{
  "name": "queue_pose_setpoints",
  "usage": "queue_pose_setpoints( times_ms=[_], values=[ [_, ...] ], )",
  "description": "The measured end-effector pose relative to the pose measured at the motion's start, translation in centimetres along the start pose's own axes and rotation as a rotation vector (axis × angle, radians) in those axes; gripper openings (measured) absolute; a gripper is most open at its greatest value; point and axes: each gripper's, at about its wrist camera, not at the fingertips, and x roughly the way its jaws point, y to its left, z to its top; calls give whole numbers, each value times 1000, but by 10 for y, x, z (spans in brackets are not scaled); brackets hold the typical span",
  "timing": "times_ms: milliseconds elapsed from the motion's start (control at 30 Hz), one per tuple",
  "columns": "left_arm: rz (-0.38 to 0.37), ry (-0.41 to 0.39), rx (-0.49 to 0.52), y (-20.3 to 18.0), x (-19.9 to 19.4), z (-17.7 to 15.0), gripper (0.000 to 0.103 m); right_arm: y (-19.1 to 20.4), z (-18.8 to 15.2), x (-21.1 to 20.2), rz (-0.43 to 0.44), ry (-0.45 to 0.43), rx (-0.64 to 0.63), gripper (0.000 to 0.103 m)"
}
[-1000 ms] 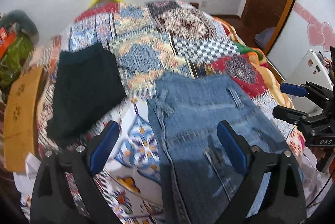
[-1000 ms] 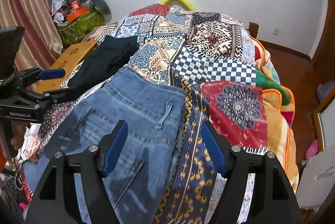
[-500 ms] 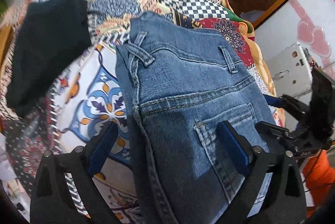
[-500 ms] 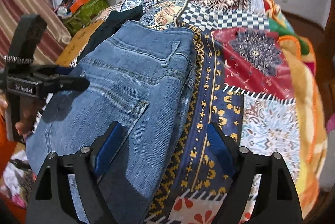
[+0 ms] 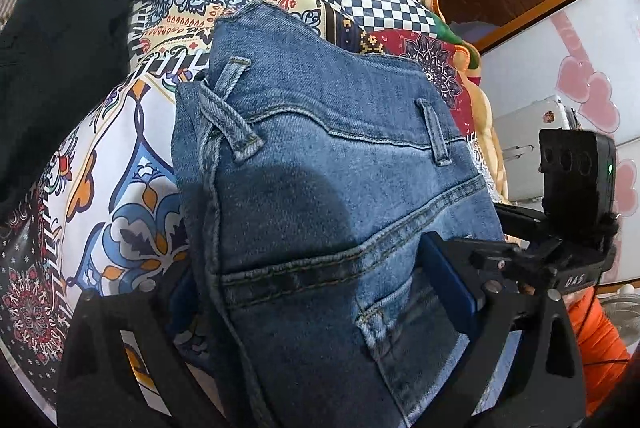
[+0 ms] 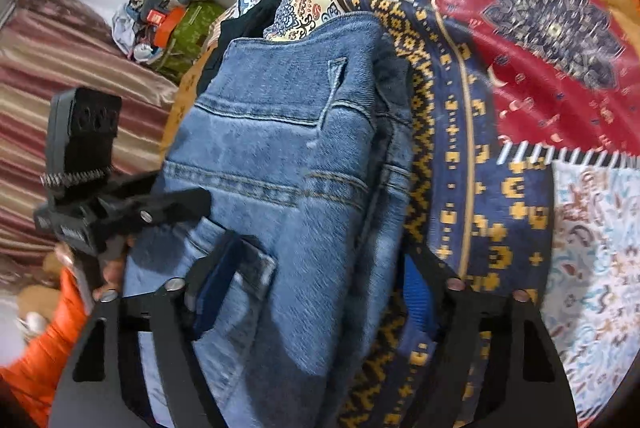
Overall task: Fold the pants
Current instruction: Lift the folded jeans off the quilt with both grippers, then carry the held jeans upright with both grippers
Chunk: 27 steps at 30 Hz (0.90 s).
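Blue jeans (image 5: 328,180) lie folded on a patchwork quilt (image 5: 120,156), waistband away from me, back pocket near. My left gripper (image 5: 316,292) is open, its fingers straddling the jeans' left fold edge just above the pocket. My right gripper (image 6: 316,288) is open too, straddling the jeans' (image 6: 288,156) right edge, one blue pad (image 6: 418,292) on the quilt side. Each gripper also shows in the other's view: the right one (image 5: 520,256), the left one (image 6: 160,208).
A folded black garment (image 5: 60,40) lies on the quilt left of the jeans. A patterned quilt area (image 6: 520,148) spreads right of the jeans. A striped curtain (image 6: 60,76) and a pile of toys (image 6: 172,20) stand beyond the bed's left side.
Both grippers have moved down and forward onto the jeans, from hovering above the bed to straddling the jeans' side edges. Both stay open.
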Motion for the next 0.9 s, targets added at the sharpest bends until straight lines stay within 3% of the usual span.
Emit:
queue_pose_setpoints(
  times_ms=[100, 167, 367, 567, 733, 900],
  values=[
    [-10, -23, -6, 1, -4, -5, 86, 10, -5, -3, -37, -21, -21, 55],
    [-17, -38, -17, 3, -10, -11, 83, 17, -10, -7, -69, -43, -52, 39],
    [36, -98, -24, -2, -30, -27, 69, 34, -17, -18, -79, -85, -112, 23],
    [90, -198, 0, -17, -67, -40, 59, 63, -17, -32, -76, -148, -181, 19],
    [148, -325, 62, -32, -110, -58, 57, 98, -20, -48, -96, -222, -280, 18],
    [149, -442, 67, -33, -155, -67, 56, 131, -13, -62, -100, -305, -364, 17]
  ],
)
